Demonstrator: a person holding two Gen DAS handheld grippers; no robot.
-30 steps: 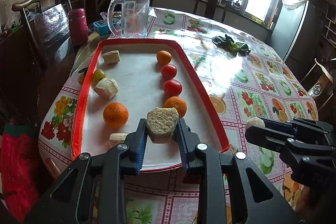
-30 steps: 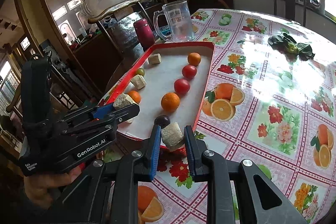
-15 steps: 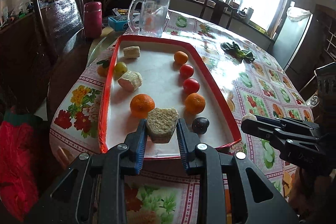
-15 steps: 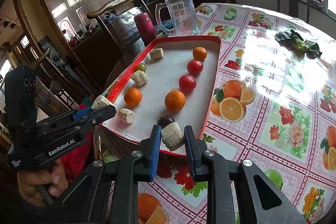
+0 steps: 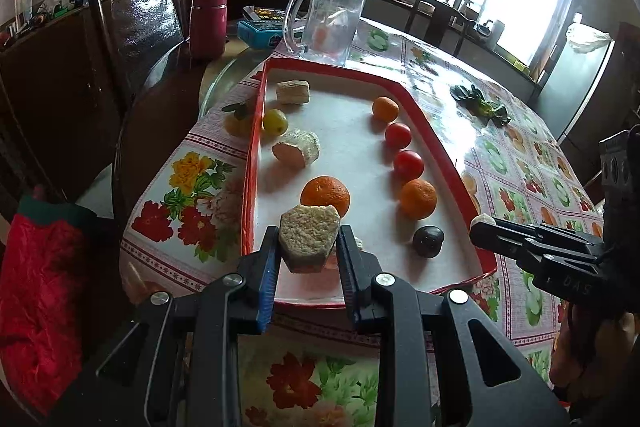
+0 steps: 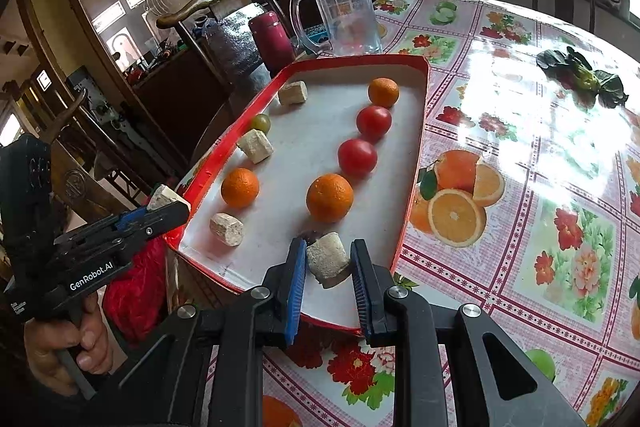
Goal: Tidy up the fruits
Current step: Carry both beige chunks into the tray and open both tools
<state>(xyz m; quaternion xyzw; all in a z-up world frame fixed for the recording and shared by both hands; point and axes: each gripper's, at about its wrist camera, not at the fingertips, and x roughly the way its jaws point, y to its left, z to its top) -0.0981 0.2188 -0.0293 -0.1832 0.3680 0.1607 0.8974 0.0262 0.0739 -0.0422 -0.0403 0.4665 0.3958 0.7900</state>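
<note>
"GenRobot.AI" reads white along the side of the left gripper, and it's clamped on a pale chunk with a grainy cut face, held over the near end of the tray. The right gripper is clamped too, on a smaller pale chunk, just above the tray's near end beside a dark round fruit. Landmark is the red-rimmed tray: inside it, count three oranges, one on the left and two in the right-hand line. Two tomatoes sit between those two. Three loose chunks lie along the tray's left side, near, middle and far, with one green fruit against the left rim. Beyond the tray's far end stands one clear mug, with a maroon flask to its left. Right of the tray, dark leaves lie on the flowered tablecloth.
</note>
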